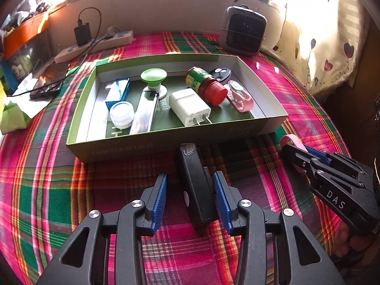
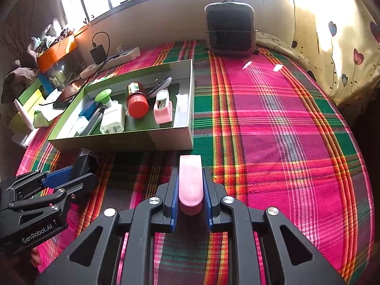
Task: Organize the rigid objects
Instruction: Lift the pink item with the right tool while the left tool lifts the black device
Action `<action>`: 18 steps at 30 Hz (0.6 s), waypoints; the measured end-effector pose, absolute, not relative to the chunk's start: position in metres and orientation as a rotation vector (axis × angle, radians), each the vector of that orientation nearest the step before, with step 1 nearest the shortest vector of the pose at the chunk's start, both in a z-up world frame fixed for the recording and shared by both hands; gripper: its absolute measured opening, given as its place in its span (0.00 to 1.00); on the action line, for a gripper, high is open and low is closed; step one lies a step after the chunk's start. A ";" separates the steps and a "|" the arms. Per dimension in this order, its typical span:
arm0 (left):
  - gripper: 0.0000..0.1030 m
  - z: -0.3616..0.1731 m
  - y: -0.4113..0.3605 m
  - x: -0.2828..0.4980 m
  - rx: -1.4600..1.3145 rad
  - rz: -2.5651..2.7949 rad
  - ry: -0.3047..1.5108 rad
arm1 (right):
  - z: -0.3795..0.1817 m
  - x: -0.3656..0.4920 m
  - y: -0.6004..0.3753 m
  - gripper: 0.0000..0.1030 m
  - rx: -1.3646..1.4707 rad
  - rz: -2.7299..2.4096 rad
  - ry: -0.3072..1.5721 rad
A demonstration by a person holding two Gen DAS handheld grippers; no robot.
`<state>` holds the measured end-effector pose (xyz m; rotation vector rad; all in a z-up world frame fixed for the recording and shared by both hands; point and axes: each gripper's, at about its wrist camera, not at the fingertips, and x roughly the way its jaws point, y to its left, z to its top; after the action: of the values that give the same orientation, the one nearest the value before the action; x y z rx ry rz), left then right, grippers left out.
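Observation:
A green shallow box (image 1: 166, 140) (image 2: 142, 140) on the plaid cloth holds a white charger (image 1: 188, 106), a red-capped bottle (image 1: 206, 85), a pink clip (image 1: 239, 96), a green knob (image 1: 153, 77), a blue box (image 1: 118, 91), a clear jar (image 1: 122, 115) and a black key fob (image 1: 220, 72). My left gripper (image 1: 190, 185) (image 2: 78, 173) is open around a black oblong device (image 1: 196, 185) lying in front of the box; its right pad touches the device. My right gripper (image 2: 190, 182) (image 1: 293, 149) is shut on a pink oblong object (image 2: 190, 182) (image 1: 293, 140) just right of it.
A grey heater (image 1: 243, 29) (image 2: 230, 28) stands at the back. A power strip (image 1: 95, 45) with a black adapter, a phone (image 1: 49, 80) and papers lie at the left. A heart-print curtain (image 1: 327, 54) hangs at the right. Plaid cloth (image 2: 285, 130) spreads to the right.

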<state>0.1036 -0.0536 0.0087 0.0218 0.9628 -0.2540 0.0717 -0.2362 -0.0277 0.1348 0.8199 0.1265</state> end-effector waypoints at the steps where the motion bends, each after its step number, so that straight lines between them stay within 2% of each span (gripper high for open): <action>1: 0.37 0.009 -0.052 0.104 0.018 -0.256 0.960 | -0.028 0.072 -0.236 0.18 0.134 0.127 0.820; 14: 0.37 0.008 -0.037 0.103 0.024 -0.249 0.933 | -0.028 0.072 -0.235 0.18 0.130 0.126 0.820; 18: 0.34 0.007 -0.037 0.102 0.026 -0.253 0.922 | -0.028 0.072 -0.235 0.18 0.128 0.124 0.821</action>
<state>0.1018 -0.0370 0.0074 0.0261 0.9221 -0.2528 0.0721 -0.2351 -0.0282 0.1279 0.8207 0.1243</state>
